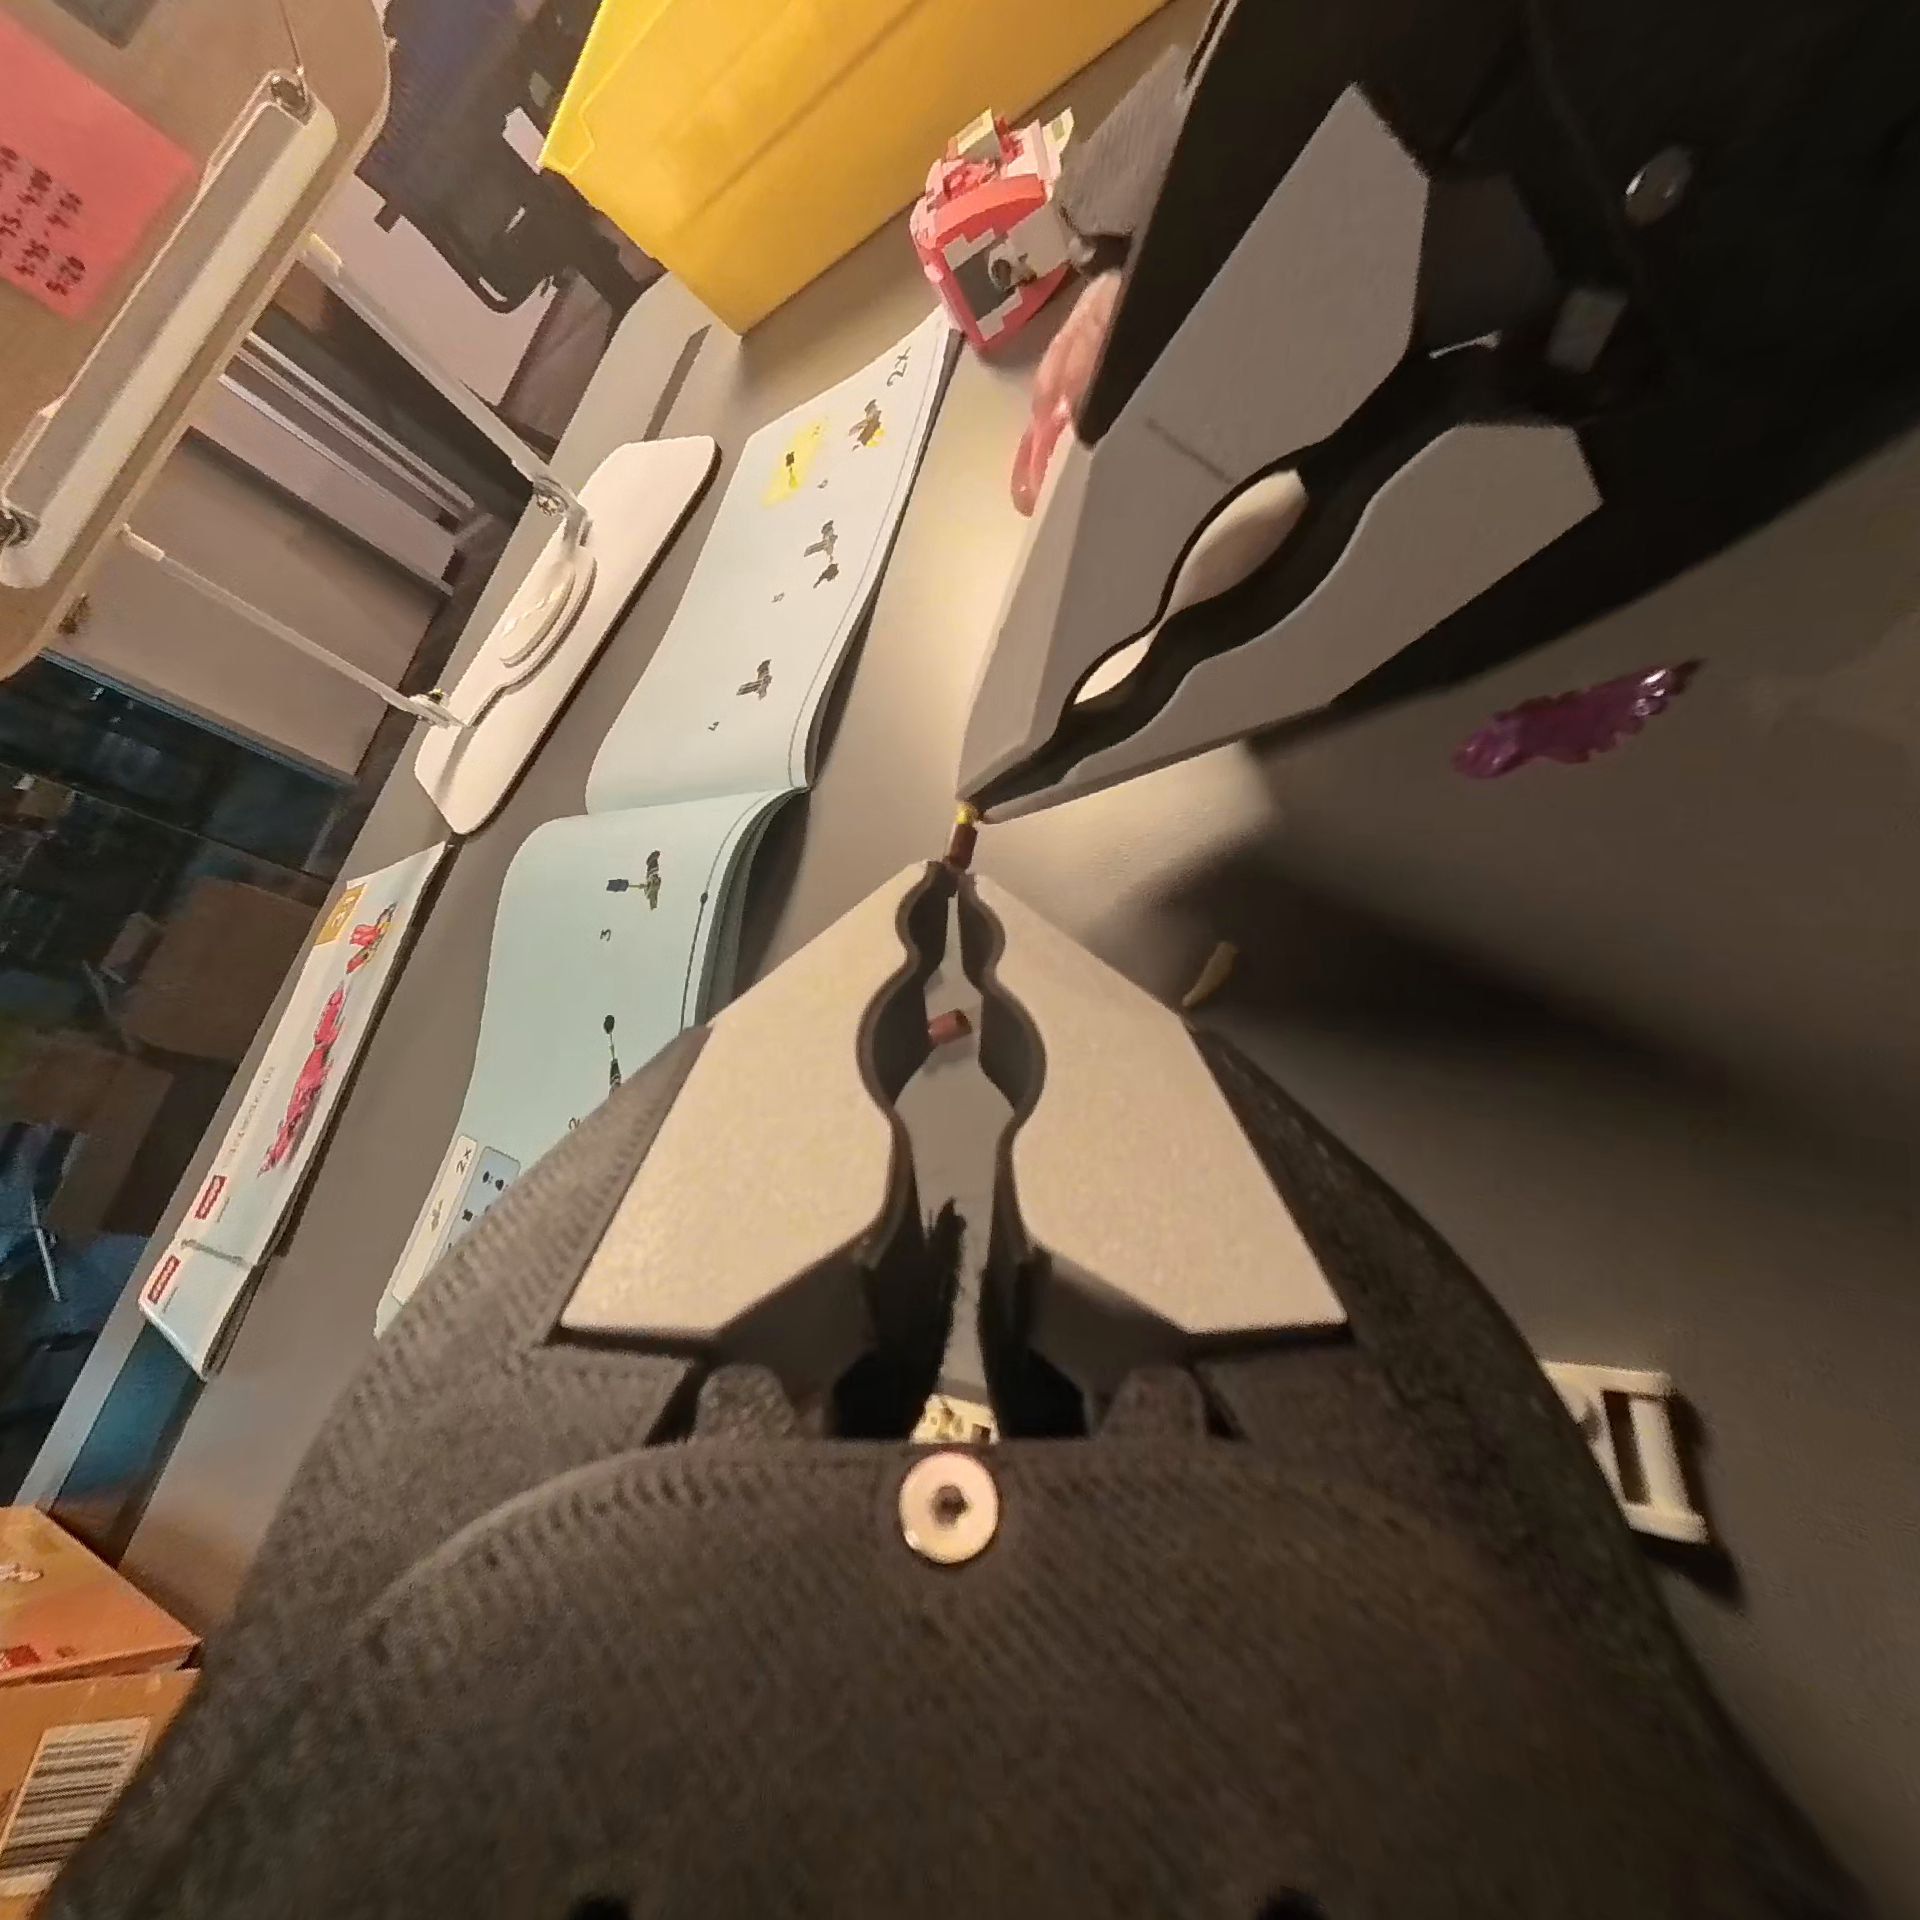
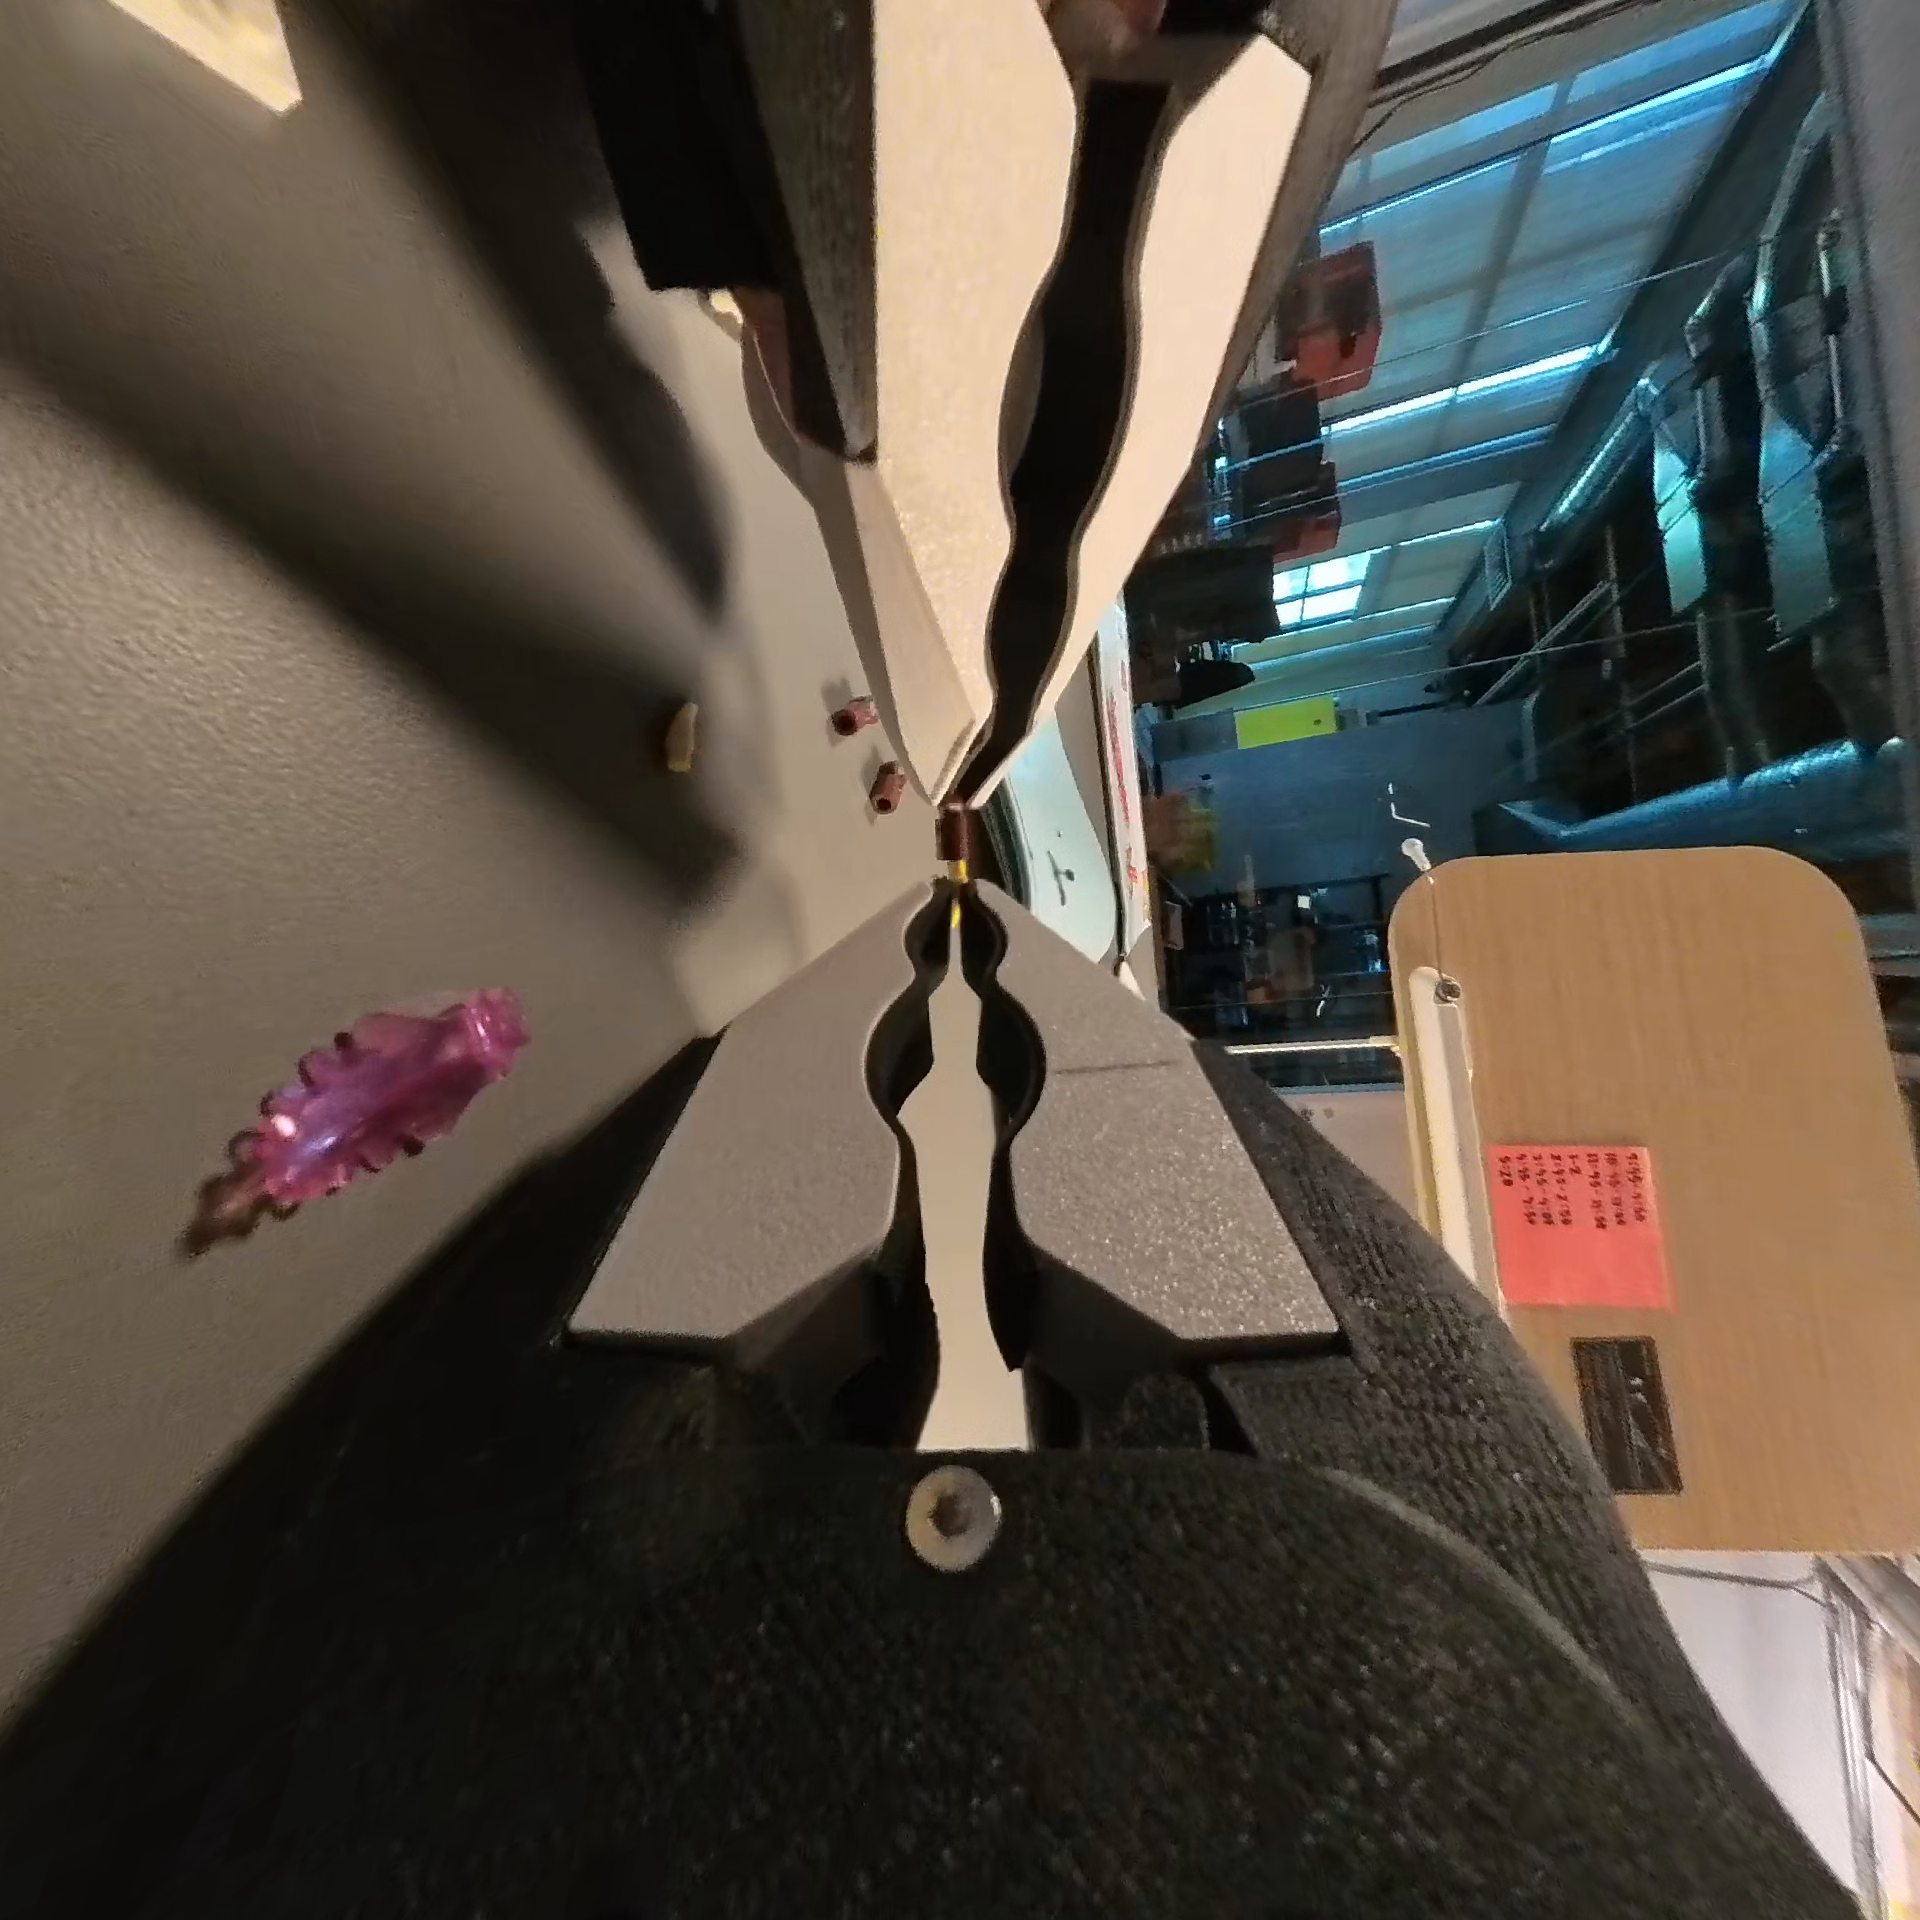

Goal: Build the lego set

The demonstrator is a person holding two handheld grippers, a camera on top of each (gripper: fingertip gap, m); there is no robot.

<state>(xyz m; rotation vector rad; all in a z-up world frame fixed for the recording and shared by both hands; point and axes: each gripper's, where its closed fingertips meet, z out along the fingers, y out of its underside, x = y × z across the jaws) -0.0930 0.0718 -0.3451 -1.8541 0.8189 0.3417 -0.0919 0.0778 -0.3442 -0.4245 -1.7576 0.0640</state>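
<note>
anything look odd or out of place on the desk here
Nothing looks damaged or spilled. Small parts lie loose on the grey desk: two brown tubes, a cream claw-like bit and a clear purple jagged piece. The left gripper and right gripper meet tip to tip on a brown tube with a yellow piece.

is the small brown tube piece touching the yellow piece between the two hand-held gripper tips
Touching. In the right wrist view the brown tube sits end to end on the yellow piece with no gap showing; the left wrist view shows the same joined pair between the tips.
</note>
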